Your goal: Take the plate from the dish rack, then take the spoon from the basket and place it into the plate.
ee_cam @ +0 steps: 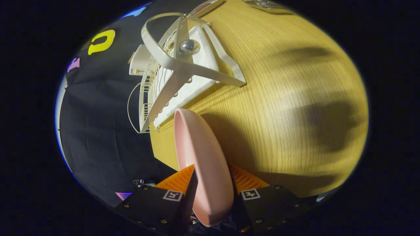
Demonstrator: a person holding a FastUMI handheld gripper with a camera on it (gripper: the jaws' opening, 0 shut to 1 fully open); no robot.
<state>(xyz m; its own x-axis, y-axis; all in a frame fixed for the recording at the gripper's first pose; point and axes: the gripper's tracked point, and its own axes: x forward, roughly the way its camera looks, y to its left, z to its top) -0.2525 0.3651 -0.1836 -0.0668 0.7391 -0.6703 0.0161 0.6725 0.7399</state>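
We see our tool (211, 183) clamped on the pink plate (200, 157), one finger (178, 180) pressed to each face, so the plate stands on edge between them and reaches forward over the wooden bench (279, 108). Just beyond the plate's far rim sits the white dish rack (183, 75), tilted in our view, with a shiny round knob (189, 47) on its frame. The rack and the plate are apart. A dark shadow lies on the bench beside the plate.
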